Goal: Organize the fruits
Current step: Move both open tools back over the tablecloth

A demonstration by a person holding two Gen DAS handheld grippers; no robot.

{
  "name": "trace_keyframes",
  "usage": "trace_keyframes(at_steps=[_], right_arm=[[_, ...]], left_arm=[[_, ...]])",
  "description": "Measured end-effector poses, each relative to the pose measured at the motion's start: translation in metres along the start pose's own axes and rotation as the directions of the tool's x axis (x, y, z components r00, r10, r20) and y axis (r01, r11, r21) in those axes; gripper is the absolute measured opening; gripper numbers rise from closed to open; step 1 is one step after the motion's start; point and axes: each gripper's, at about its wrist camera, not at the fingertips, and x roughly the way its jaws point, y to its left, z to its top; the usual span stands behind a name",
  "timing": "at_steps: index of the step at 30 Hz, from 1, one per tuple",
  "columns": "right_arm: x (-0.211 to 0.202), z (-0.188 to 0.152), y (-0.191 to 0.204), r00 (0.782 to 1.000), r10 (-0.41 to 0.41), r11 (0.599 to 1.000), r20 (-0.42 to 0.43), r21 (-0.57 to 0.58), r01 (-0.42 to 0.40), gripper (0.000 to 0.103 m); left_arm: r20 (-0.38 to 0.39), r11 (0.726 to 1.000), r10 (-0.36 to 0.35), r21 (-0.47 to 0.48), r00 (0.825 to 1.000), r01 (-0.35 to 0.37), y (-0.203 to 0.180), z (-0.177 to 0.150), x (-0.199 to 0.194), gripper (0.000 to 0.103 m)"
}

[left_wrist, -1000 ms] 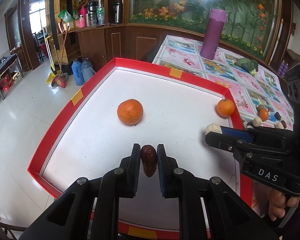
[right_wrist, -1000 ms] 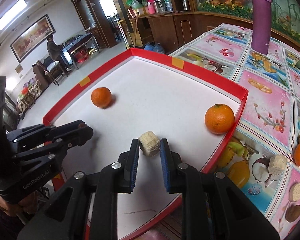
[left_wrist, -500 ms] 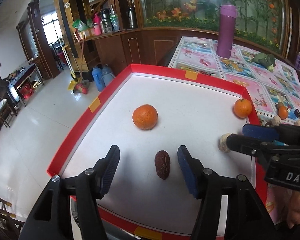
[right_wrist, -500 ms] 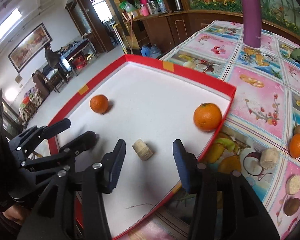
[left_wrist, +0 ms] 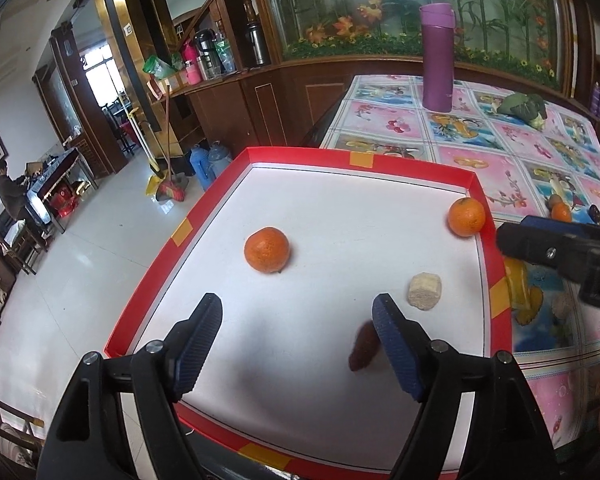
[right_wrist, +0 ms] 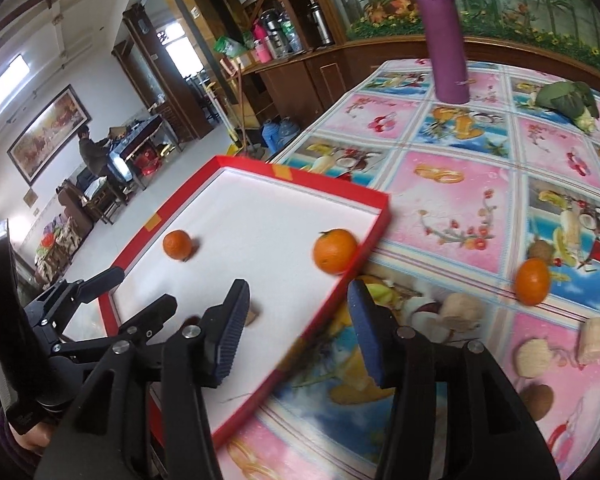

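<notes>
Left wrist view: blurred date (left_wrist: 362, 346) half hidden behind left gripper (left_wrist: 298, 344)

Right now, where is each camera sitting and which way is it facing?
Left wrist: on the left claw, open, looking down at the red tray; right claw at right edge.
Right wrist: on the right claw, open, over the tray's right rim, facing the tablecloth; left claw and a hand at left.
Shared: tray, both oranges, purple bottle.
</notes>
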Motion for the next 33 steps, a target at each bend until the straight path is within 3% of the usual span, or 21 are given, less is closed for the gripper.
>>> trace_keyframes(at_steps=[20, 33], right_arm=[[-0.063, 0.000, -0.084, 0.988, -0.125, 0.983, 0.093, 0.145, 0.110, 0.058], [-0.085, -0.001, -0.123, 0.972, -0.213, 0.959, 0.100, 0.212, 0.189, 0.058]], left_arm=[[-0.007, 0.996, 0.003, 0.092, 1.000, -0.002, -0.033, 0.007, -0.003, 0.078], [-0.021, 0.998, 0.026, 0.056, 0.999, -0.025, -0.024, 0.014, 0.003, 0.078]])
